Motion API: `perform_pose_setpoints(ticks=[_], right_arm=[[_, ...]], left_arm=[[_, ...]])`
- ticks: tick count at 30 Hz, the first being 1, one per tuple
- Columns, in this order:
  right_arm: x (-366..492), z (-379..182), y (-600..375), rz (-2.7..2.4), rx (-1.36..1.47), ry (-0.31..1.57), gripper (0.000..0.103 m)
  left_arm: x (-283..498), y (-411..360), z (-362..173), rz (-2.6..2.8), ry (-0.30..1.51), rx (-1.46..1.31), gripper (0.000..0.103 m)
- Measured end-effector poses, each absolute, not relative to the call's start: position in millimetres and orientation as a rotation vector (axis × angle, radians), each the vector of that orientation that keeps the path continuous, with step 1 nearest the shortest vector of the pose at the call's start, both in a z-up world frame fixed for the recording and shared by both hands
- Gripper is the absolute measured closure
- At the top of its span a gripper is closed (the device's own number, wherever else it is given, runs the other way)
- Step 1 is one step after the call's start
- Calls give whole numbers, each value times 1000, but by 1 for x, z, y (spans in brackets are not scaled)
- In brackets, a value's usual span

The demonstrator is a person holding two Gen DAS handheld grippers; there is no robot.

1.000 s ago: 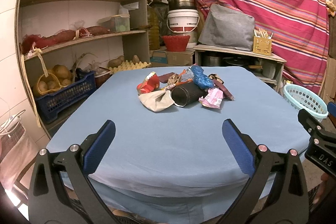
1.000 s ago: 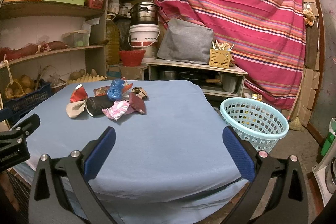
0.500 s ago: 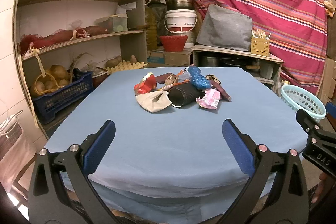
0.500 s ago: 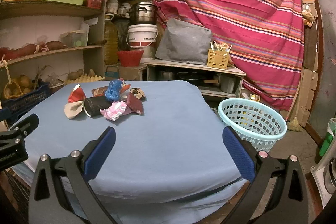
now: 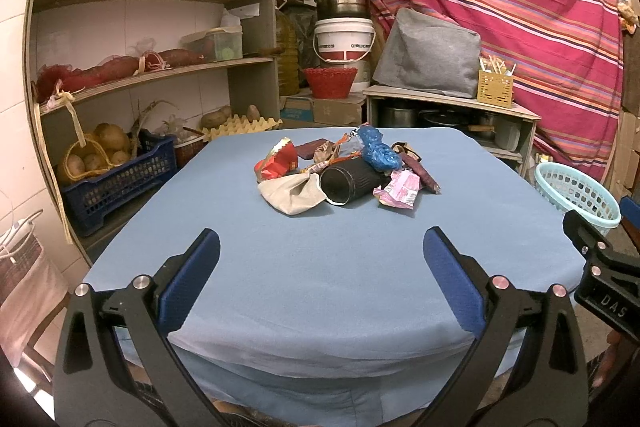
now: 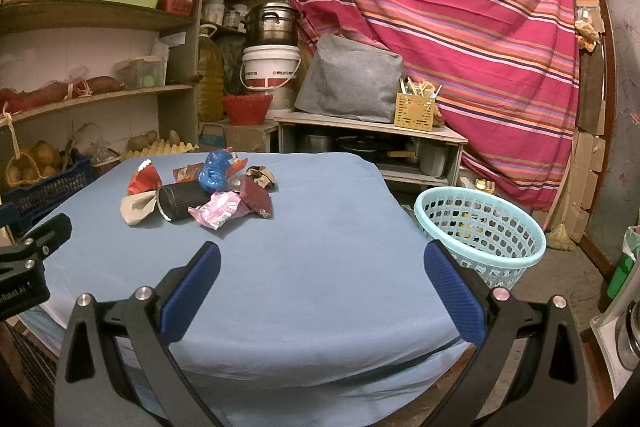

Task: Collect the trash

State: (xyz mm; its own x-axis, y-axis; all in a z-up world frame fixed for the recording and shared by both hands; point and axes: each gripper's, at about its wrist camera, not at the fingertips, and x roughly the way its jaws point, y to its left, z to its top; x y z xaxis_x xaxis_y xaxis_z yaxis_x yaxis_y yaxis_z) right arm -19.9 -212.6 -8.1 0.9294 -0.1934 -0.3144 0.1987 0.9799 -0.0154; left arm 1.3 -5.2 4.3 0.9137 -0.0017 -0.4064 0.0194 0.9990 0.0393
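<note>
A heap of trash lies mid-table on the blue cloth: a black ribbed cup [image 5: 350, 183] on its side, a beige cloth mask [image 5: 292, 191], a red wrapper [image 5: 278, 163], a blue crumpled bag [image 5: 378, 149], a pink wrapper [image 5: 400, 189] and a maroon packet [image 6: 256, 195]. The same cup [image 6: 180, 201] and blue bag [image 6: 214, 173] show in the right wrist view. My left gripper [image 5: 320, 263] hovers open over the near table edge, well short of the heap. Beside it, my right gripper [image 6: 320, 267] is open and empty. A light-blue basket [image 6: 480, 233] stands on the floor at the table's right.
The blue-covered table [image 5: 320, 287] fills the foreground. Wooden shelves [image 5: 152, 75] with a crate of potatoes [image 5: 116, 179] stand left. A low cabinet [image 6: 372, 143] with pots, a white bucket [image 5: 344, 41] and a striped red curtain [image 6: 460, 7] close off the back.
Both views have shifted slightly; the heap sits a little further left and higher in the frames. Both grippers stay open and empty, and nothing on the table has moved.
</note>
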Motion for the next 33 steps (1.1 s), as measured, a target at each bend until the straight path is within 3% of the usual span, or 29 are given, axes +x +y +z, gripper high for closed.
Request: perform_pose_setpoints(ticks=[24, 33], right_arm=[[-12, -22, -220, -201, 14, 332, 4], [26, -4, -234, -212, -36, 332, 4]], left_arm=[[9, -11, 3, -5, 427, 41, 5], [47, -7, 13, -40, 424, 87, 5]])
